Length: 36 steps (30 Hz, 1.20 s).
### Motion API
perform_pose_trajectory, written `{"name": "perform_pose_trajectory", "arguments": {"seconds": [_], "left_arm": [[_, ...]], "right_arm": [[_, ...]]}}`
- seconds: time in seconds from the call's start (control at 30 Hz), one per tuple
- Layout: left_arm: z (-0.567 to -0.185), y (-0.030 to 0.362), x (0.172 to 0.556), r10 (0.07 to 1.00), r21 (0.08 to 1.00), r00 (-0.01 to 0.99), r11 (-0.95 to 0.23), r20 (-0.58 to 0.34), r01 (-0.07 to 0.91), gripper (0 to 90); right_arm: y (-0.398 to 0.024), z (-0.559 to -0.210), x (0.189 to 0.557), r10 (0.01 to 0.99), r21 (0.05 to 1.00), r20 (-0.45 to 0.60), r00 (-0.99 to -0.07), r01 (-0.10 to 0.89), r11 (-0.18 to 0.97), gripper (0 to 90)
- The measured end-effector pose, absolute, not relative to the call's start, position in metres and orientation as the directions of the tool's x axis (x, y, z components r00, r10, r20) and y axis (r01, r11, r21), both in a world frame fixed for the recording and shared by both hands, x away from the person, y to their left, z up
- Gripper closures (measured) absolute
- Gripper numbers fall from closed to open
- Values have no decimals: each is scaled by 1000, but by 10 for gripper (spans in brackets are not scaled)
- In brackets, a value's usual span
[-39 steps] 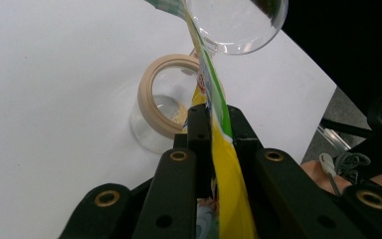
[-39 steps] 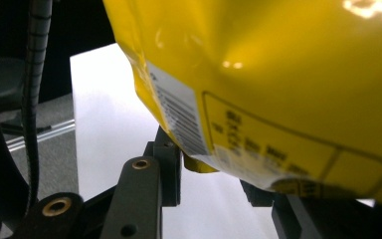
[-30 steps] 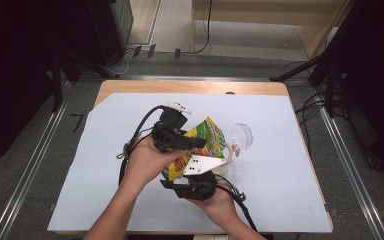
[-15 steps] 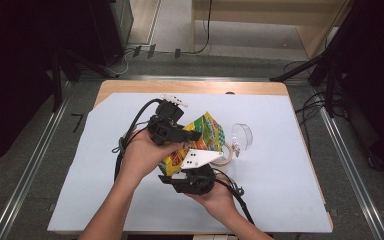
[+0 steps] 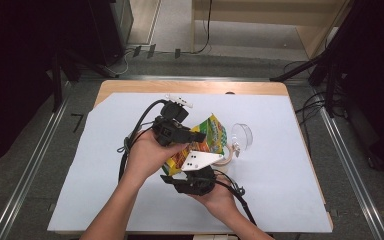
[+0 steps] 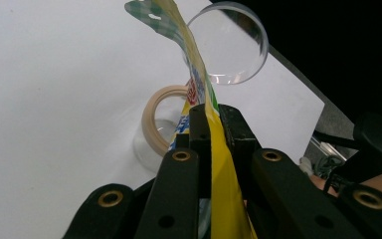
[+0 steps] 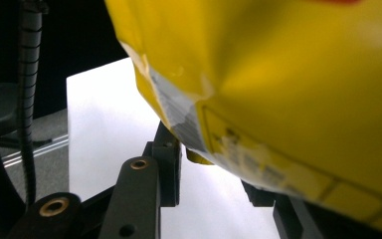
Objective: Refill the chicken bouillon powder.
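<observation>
The desk (image 5: 105, 165), under a white sheet, carries everything in a tight cluster near its middle. Above it a yellow snack bag (image 5: 207, 137) is held clear of the surface between the two grippers, tilted with its printed top toward the far right. A clear glass (image 5: 242, 136) lies on its side just right of the bag, and a tape roll (image 5: 226, 159) sits close under the bag's right edge.

The left gripper (image 6: 211, 127) has just been closing, and its jaws are now pinched flat on the bag's sealed edge, the film standing up between the pads. The right gripper (image 5: 194, 181) sits below on the near side; its jaws stand on either side of the bag's lower corner (image 7: 199, 157), but whether the pads press on it is hidden.

The bag looks light, soft and crinkly, with slick film that could slide out of a shallow pinch. The flat seams are likely the best places to grip, well in from the edge; the puffed middle would only buckle. The glass is fragile and could roll, so moves near it call for care.
</observation>
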<state>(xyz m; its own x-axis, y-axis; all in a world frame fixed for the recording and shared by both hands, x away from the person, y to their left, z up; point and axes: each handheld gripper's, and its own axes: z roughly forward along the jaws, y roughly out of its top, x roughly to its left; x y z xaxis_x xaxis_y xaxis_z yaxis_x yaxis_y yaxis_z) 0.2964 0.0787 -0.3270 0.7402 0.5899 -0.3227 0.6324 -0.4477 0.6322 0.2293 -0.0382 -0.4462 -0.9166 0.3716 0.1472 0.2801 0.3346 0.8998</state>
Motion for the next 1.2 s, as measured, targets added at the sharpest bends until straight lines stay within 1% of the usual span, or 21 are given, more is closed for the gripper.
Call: {"name": "perform_pose_trajectory", "arguments": {"seconds": [0.1, 0.2, 0.27, 0.47, 0.6, 0.8, 1.0, 1.2], "left_arm": [[-327, 77, 296, 593, 656, 744, -433, -308, 618, 860], [-330, 74, 299, 610, 663, 740, -433, -284, 611, 855], [-332, 76, 302, 605, 660, 738, -429, -298, 617, 852], [-337, 80, 314, 596, 646, 720, -400, -355, 650, 832], [-337, 81, 317, 588, 646, 718, -392, -372, 655, 827], [-334, 79, 317, 579, 656, 726, -389, -371, 646, 817], [-330, 75, 316, 581, 663, 738, -407, -343, 629, 831], [-326, 78, 317, 588, 666, 738, -409, -331, 624, 835]], "right_arm": [[-39, -445, 229, 374, 903, 162, -913, 291, 318, 679], [-39, -443, 230, 365, 896, 226, -903, 340, 286, 680], [-39, -442, 230, 366, 884, 258, -894, 371, 284, 678], [-40, -441, 233, 372, 883, 228, -900, 352, 309, 664], [-40, -441, 234, 379, 881, 226, -897, 355, 313, 664], [-40, -439, 235, 391, 884, 226, -892, 356, 302, 665], [-41, -438, 235, 403, 887, 227, -887, 359, 290, 664], [-37, -433, 238, 414, 879, 250, -875, 385, 283, 661]]}}
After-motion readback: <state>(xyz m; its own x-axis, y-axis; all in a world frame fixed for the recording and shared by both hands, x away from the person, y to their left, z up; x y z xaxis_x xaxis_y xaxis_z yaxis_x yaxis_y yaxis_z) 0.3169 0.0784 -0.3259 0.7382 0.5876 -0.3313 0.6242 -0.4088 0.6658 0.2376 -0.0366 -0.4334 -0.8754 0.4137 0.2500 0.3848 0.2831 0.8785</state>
